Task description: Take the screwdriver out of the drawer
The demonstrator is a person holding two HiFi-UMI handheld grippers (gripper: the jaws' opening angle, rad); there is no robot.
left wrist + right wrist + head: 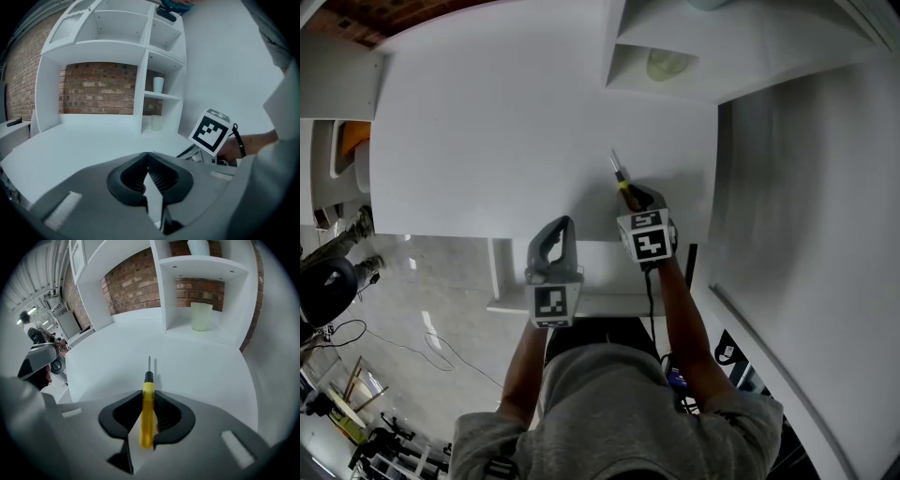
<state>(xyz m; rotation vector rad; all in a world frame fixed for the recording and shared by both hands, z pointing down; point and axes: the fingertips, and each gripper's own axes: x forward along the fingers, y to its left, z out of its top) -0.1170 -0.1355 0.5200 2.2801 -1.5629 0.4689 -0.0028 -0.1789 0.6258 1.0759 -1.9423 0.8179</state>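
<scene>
One screwdriver (147, 423), yellow-handled, sits clamped in your right gripper (148, 392) over the white desktop (201, 366), your left gripper (148, 155) closed empty; the narrow handle could swivel or slip if you loosen before it rests.

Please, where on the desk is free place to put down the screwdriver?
The white desk is bare ahead and left of the screwdriver, up to the brick wall. Crowded only at the right: shelf unit with a cup.
</scene>
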